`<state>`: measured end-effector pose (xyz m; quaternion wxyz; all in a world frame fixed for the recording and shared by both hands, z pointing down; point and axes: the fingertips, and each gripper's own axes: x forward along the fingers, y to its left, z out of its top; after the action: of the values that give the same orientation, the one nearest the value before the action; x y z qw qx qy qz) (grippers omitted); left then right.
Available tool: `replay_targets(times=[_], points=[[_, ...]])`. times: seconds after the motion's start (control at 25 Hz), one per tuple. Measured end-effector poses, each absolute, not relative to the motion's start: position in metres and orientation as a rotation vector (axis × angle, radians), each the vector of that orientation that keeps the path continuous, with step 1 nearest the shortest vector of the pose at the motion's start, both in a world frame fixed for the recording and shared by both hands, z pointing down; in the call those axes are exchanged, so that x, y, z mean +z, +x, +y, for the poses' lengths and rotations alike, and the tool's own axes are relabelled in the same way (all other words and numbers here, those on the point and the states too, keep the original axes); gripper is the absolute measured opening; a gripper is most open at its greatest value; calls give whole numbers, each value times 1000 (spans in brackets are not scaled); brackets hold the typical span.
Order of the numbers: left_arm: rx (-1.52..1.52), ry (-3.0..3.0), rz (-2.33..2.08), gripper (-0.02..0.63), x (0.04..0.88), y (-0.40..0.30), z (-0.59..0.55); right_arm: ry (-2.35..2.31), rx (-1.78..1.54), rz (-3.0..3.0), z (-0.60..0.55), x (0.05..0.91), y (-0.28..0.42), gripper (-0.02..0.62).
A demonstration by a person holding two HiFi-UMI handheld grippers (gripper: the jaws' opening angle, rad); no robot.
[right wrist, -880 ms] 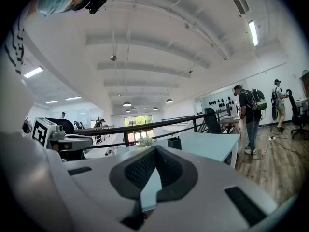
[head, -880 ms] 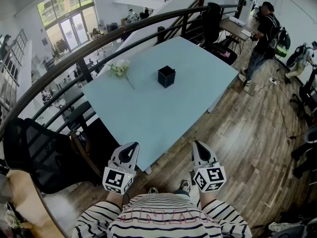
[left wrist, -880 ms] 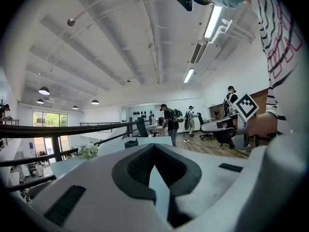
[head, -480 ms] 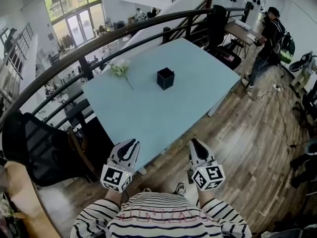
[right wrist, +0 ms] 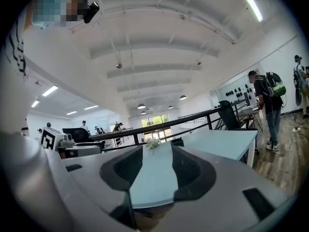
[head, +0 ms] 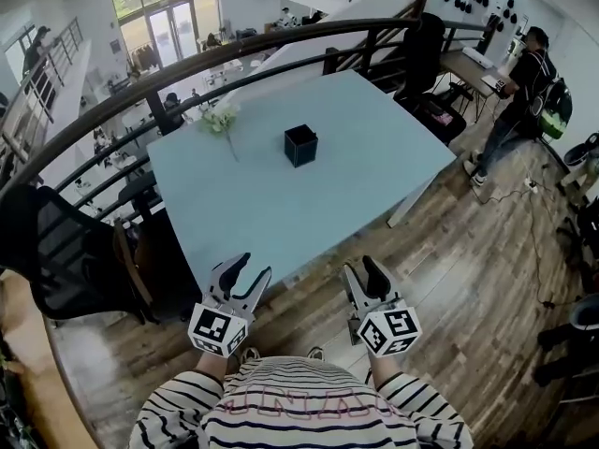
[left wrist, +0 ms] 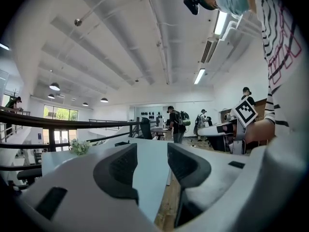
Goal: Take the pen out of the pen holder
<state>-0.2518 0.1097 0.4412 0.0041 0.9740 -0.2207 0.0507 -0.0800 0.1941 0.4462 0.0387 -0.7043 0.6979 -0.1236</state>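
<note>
The black square pen holder (head: 300,145) stands upright near the middle of the pale blue table (head: 374,166). I cannot make out a pen in it from here. My left gripper (head: 249,271) and right gripper (head: 362,268) hover level just off the table's near corner, far short of the holder. Both are open with nothing between their fingers. In the left gripper view the left gripper (left wrist: 150,153) frames bare tabletop. The right gripper (right wrist: 150,170) looks along the table toward the small dark holder (right wrist: 177,141).
White flowers (head: 221,118) lie on the table's far left side, left of the holder. A black railing (head: 187,68) runs behind the table, and a black office chair (head: 56,251) stands at its left. A person with a backpack (head: 524,92) stands on the wooden floor (head: 468,279) far right.
The head view has swung, so the table and holder sit a little further left and higher in the picture. Both grippers stay open near the table's near corner.
</note>
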Motion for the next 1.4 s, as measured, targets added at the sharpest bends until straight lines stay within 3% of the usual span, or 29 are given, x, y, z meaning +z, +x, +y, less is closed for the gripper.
replay_targets(times=[0.68, 1.4], points=[[170, 2987, -873, 173, 453, -185, 134, -2009, -414, 2267, 191, 456, -12, 186], [122, 3021, -786, 173, 451, -98, -19, -2077, -431, 2257, 47, 467, 65, 186]])
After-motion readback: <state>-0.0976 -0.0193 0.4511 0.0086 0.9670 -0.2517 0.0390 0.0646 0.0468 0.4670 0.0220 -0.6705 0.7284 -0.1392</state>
